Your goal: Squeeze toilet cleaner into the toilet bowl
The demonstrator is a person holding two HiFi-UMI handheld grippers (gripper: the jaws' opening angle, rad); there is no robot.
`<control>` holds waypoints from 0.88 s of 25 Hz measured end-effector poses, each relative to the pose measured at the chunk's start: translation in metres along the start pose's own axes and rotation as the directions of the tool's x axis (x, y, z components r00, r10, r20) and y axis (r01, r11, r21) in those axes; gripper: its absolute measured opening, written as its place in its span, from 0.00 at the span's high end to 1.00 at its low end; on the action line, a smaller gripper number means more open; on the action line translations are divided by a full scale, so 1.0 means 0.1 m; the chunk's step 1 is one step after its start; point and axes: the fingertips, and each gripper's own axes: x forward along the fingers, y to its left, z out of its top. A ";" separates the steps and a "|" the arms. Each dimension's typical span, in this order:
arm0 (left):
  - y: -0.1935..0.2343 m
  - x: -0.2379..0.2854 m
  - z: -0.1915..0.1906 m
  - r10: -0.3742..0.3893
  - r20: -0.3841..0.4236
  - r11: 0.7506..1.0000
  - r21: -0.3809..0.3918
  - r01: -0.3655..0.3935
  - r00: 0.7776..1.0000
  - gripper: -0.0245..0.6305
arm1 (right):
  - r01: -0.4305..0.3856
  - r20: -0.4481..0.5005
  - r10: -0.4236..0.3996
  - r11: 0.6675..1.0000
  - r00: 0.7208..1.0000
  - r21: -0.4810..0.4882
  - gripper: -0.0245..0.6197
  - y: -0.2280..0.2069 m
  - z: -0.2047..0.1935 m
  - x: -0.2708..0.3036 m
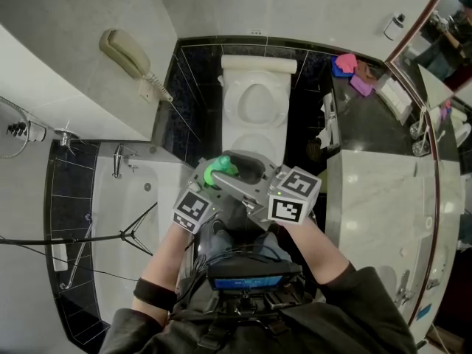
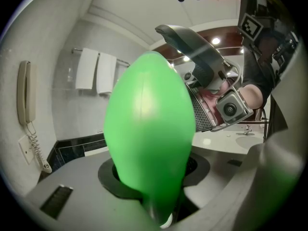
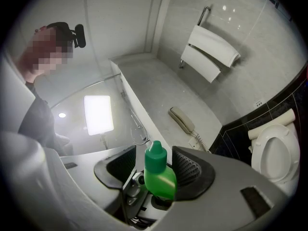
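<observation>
A green toilet-cleaner bottle [image 1: 219,169] is held up in front of me, over the floor short of the white toilet [image 1: 256,102]. My left gripper [image 1: 214,181] is shut on it; in the left gripper view the bottle [image 2: 149,129] fills the gap between the jaws. My right gripper [image 1: 240,169] comes in from the right with its jaws either side of the bottle's upper part [image 3: 161,182] and green cap [image 3: 155,153]. Its jaws stand open: a gap shows at the left pad, and the right pad lies close beside the bottle. The toilet [image 3: 272,153] shows at the far right.
A bathtub [image 1: 125,220] with a dark tripod [image 1: 136,233] in it lies to the left. A wall phone [image 1: 129,54] hangs above it. A marble counter [image 1: 376,198] with a sink runs along the right. White towels [image 3: 209,54] hang on a rail.
</observation>
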 end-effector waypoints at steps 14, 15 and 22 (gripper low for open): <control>-0.03 -0.03 0.04 -0.025 0.011 1.000 0.012 0.025 1.000 0.67 | -0.021 0.013 0.021 1.000 1.000 0.014 0.72 0.04 -0.02 0.05; -0.05 -0.04 0.04 -0.038 0.009 0.999 0.012 0.038 0.999 0.68 | -0.027 0.009 0.027 1.000 1.000 0.006 0.72 0.04 -0.02 0.04; -0.28 -0.10 0.14 -0.201 0.008 0.979 -0.017 0.201 0.979 0.68 | -0.130 -0.021 0.128 0.984 0.992 -0.118 0.72 0.18 0.02 -0.04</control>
